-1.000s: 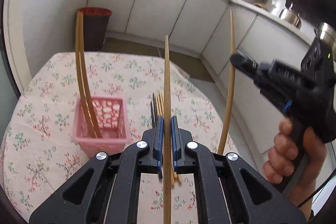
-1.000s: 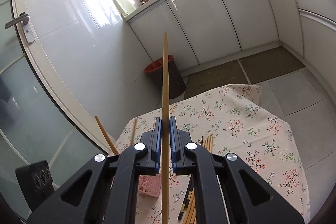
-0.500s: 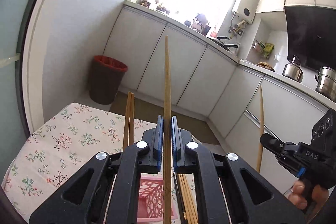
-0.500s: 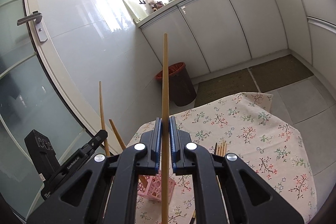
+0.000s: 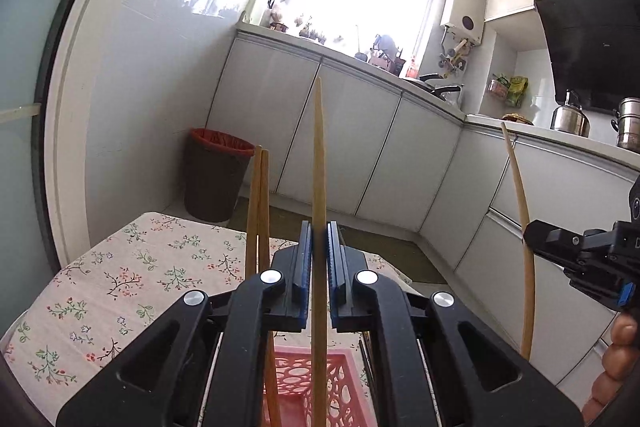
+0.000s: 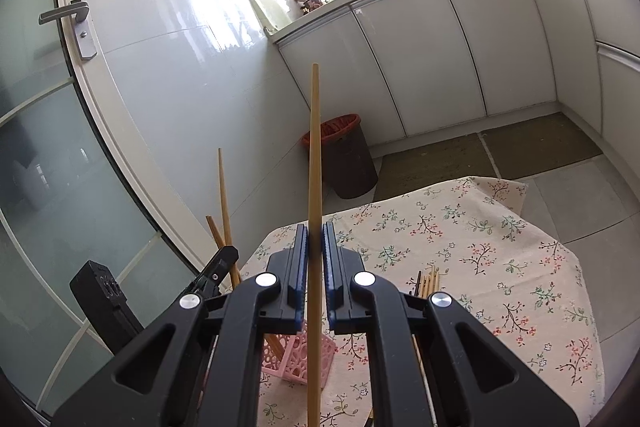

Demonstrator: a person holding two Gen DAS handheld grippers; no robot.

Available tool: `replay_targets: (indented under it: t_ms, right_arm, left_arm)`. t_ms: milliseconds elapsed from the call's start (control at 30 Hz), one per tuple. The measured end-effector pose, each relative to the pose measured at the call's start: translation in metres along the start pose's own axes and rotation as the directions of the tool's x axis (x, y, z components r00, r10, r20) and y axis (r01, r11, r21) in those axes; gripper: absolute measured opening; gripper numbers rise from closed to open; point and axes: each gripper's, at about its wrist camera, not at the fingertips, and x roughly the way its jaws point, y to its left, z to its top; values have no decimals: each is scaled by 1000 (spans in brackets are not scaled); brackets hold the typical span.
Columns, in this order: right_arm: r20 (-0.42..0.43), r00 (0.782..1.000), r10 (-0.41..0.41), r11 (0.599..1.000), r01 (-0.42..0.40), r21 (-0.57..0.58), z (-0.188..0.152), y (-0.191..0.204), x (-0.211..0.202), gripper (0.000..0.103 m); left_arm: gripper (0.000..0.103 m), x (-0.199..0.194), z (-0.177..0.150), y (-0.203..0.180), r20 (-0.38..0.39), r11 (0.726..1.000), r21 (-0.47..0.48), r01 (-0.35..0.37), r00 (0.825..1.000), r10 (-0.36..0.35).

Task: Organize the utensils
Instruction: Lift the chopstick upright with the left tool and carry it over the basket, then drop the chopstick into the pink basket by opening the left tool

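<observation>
Floral tabletop (image 6: 500, 267) carries the pink basket (image 6: 298, 355) near its left edge; each gripper (image 5: 318, 259) (image 6: 315, 259) pinches one light, stiff, probably slippery chopstick (image 5: 319, 163) (image 6: 315, 163) mid-shaft.

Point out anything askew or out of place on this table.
Two chopsticks lean crookedly out of the pink basket instead of standing straight. A loose bundle of chopsticks lies on the tablecloth beside it, not yet sorted.

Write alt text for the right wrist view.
Right gripper shut on an upright chopstick above a floral tablecloth. Below left, a pink basket holds chopsticks; the left gripper grips another. Loose chopsticks lie right.
</observation>
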Motion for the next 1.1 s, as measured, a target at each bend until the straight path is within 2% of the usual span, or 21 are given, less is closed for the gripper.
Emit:
replay_targets:
  t_ms: [233,467,800,900,1100]
  right_arm:
    - [-7,1000,5,1000,-5,-25,-3,9,4,8]
    - [0,1000,1,1000,-1,-29,-2,10,4,8]
    - [30,999,19,999,-18,-28,-2,10,-4,8]
    - [34,999,28,999,-27,-46,-3,12,-6,8]
    - [33,999,34,999,-33,-40,-3,10,-5,8]
  left_arm:
    - [6,-4,6,-3,49,1000,2,-16,999,16]
    - [6,4,-11,-12,12,996,80,-46,999,45]
    - [6,4,-9,-11,94,994,72,-78,993,71]
    - [7,6,-14,-12,86,994,71,-83,993,76]
    - [8,8,-36,-22,0,986,140,-90,996,91]
